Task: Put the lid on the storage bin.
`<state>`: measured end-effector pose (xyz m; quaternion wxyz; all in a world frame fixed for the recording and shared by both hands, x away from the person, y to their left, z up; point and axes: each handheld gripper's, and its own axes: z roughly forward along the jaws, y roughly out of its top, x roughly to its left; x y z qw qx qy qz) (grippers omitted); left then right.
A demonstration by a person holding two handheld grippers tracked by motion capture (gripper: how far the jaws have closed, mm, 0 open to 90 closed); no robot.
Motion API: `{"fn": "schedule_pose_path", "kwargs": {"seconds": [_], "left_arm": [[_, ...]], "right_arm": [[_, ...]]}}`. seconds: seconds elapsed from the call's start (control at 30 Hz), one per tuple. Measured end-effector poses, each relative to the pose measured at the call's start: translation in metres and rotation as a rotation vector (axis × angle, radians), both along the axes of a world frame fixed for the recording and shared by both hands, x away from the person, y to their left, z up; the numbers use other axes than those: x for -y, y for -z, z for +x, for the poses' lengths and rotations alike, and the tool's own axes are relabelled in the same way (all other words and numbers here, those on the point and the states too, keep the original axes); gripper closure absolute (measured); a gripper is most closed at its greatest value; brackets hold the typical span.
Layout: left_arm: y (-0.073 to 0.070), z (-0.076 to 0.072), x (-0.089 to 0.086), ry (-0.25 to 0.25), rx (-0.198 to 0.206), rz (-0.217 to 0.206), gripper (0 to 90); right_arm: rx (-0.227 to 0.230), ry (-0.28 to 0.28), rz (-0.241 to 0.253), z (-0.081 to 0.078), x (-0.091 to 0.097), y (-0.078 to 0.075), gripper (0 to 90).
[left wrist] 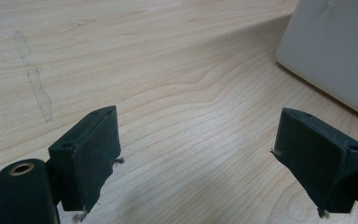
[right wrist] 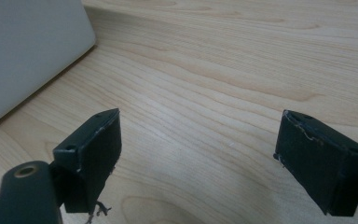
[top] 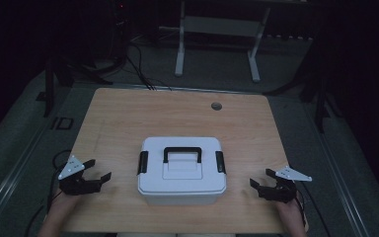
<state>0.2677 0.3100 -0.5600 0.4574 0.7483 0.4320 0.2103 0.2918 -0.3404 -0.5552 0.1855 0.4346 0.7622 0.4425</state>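
On the near left of the wooden table (top: pixel 128 118): left gripper (top: pixel 100 169), held in a hand (top: pixel 61 207) that comes in from the bottom edge; jaws spread wide, nothing between them, aimed toward the box; grey three-cornered plate on top; in the left gripper view its fingertips (left wrist: pixel 91 154) hover over bare wood grain, a corner of the box (left wrist: pixel 331 51) at upper right. Centre, toward the near edge: white plastic box (top: pixel 181 170), lid on; black carry handle (top: pixel 182 150) lying flat on the lid; black latch (top: pixel 142 162) on each short side; apart from both grippers. Near right: right gripper (top: pixel 260 178), held in a hand (top: pixel 291 215); jaws likewise wide and empty, pointing at the box; box side (right wrist: pixel 28 51) at upper left in the right gripper view. Far edge: small round grommet (top: pixel 216 105).
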Motion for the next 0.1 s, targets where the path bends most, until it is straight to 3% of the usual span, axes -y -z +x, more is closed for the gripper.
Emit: {"fn": "schedule_pose_path", "kwargs": {"seconds": [0.1], "left_arm": [[0.0001, -0.0001, -0.0007, -0.004, 0.002, -0.004, 14.2]], "right_arm": [[0.0, 0.003, -0.003, -0.0001, -0.0003, 0.0, 14.2]]}}
